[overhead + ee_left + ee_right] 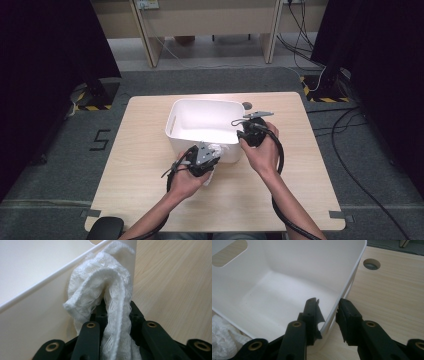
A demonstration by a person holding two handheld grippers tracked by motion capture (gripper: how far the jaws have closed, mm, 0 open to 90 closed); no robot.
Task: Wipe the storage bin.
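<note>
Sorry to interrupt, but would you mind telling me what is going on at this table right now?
A person works at a wooden table with a gripper in each hand. The left gripper is shut on a white knitted cloth, held against the outside of a white plastic bin just below its near rim. The right gripper straddles the bin's right wall, one jaw inside and one outside, apparently steadying it. The cloth is not yet inside.

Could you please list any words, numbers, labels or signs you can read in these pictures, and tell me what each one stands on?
"5": a black numeral marked on the grey floor to the left of the table.
White panel on the furniture at the back: too small and blurred to tell whether it bears any text.
White bin, white cloth and each hand-held gripper: no lettering visible.
</note>
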